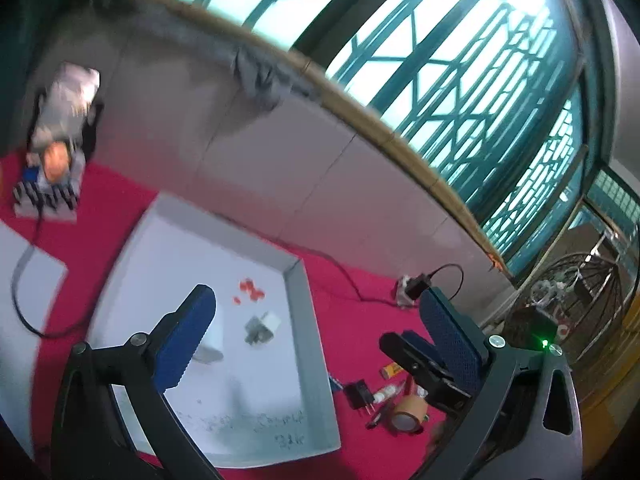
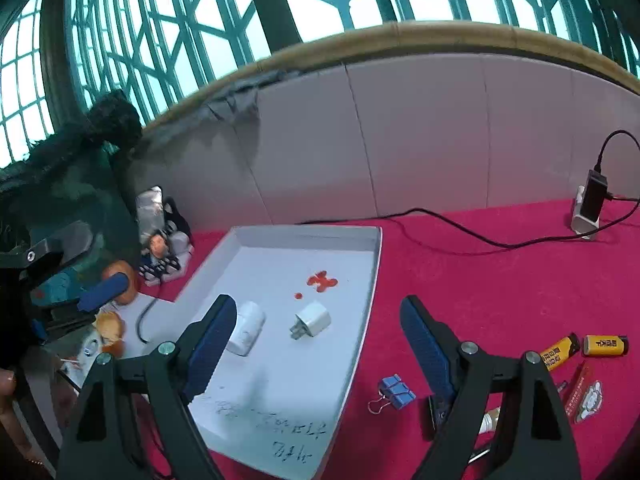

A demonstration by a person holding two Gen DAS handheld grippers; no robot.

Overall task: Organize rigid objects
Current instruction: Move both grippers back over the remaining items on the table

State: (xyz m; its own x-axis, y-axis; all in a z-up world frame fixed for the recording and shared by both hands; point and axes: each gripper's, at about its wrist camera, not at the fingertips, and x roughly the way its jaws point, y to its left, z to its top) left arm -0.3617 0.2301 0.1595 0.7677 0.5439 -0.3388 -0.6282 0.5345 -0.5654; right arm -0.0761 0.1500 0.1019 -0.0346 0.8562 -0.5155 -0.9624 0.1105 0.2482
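right wrist view alone: blue binder clip beside tray; both tongs wide open, empty

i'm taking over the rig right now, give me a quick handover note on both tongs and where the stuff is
Left tongs: open, holding nothing.
Right tongs: open, holding nothing, above the white tray.
In the tray: a white plug adapter and a white cylinder, lying apart.
Left on the red cloth, right of the tray: blue binder clip, two yellow lighters, tape roll, black plug, pen.
Done: two items. Left: the rest, judging by the layout.
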